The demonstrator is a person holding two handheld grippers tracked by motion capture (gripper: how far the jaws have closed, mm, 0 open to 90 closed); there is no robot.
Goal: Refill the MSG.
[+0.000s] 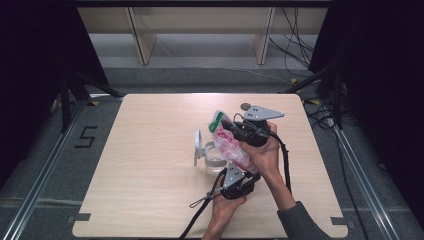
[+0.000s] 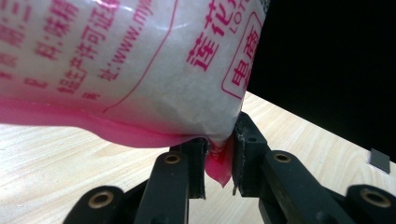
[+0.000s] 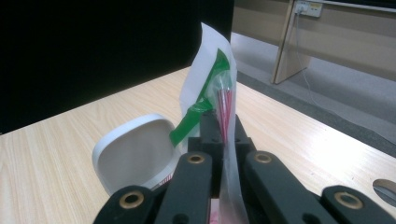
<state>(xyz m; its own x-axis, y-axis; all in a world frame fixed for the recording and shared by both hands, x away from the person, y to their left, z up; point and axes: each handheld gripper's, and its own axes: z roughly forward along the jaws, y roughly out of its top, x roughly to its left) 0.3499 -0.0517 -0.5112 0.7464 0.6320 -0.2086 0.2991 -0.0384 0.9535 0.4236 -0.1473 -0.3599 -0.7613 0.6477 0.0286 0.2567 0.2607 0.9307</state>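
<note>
Bag of white granules, pink print, green-and-clear top edge: held in the air above the table, pinched at both ends. Left gripper, at 6 o'clock of the bag, has its jaws clenched on the pink bottom corner seam; the bag's bulk rises toward 11 o'clock in the left gripper view. Right gripper, at 12 o'clock of the bag, has its jaws closed on the upper edge, the green strip standing just beyond them. Container, white, with hinged lid flipped open: sits on the table at 9 o'clock of the bag, close beside it. Progress, by judgement: the bag is lifted and secured and the container is open; no contents visibly leave the bag, so tipping or opening it over the container appears to remain.
</note>
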